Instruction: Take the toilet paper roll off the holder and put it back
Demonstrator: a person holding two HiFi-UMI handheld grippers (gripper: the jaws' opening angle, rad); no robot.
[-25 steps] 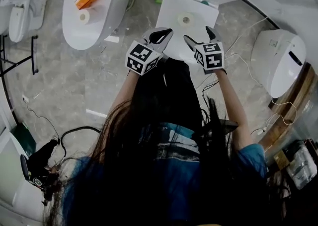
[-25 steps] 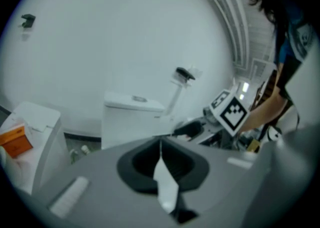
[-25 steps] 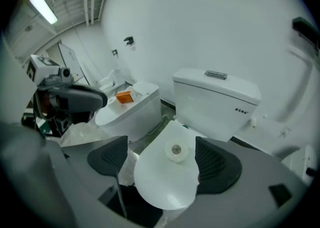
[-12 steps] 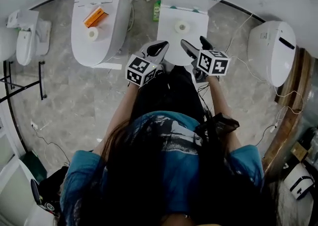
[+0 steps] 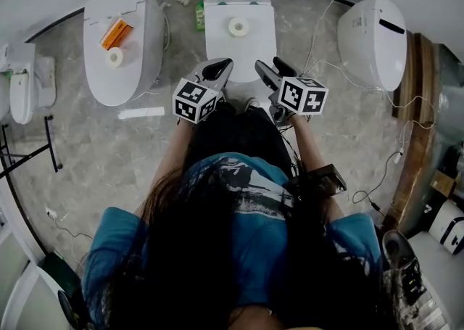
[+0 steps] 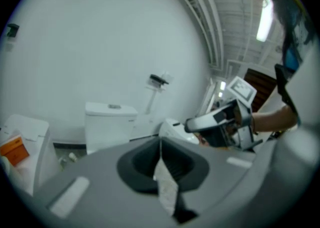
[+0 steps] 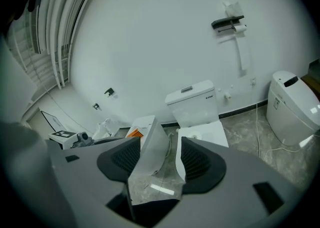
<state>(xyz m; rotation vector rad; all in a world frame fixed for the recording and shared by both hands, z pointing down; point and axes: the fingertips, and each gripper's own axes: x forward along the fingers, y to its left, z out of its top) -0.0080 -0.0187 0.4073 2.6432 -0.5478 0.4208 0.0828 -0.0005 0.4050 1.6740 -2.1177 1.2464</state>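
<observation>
A black wall holder (image 7: 227, 22) with a small white roll (image 7: 240, 28) at its end hangs high above the middle toilet's tank (image 7: 192, 102); the left gripper view shows the holder (image 6: 159, 79) too. Another toilet paper roll (image 5: 238, 27) lies on the middle toilet's lid (image 5: 250, 49). I hold both grippers in the air in front of that toilet, far from the holder. My left gripper (image 5: 217, 69) (image 6: 160, 144) is shut and holds nothing. My right gripper (image 5: 270, 69) (image 7: 160, 142) has a gap between its pads with nothing in it, and its jaws are closing.
On the left toilet (image 5: 138, 67) lie an orange box (image 5: 116, 33) and a second roll (image 5: 114, 56). A third toilet (image 5: 373, 31) stands at the right, with cables (image 5: 341, 67) across the marble floor. A green bottle (image 5: 199, 17) stands by the tank.
The head view has swung, so the toilets slid left and up in the picture. Both grippers dropped a little toward my body. The right jaws stand narrower than before.
</observation>
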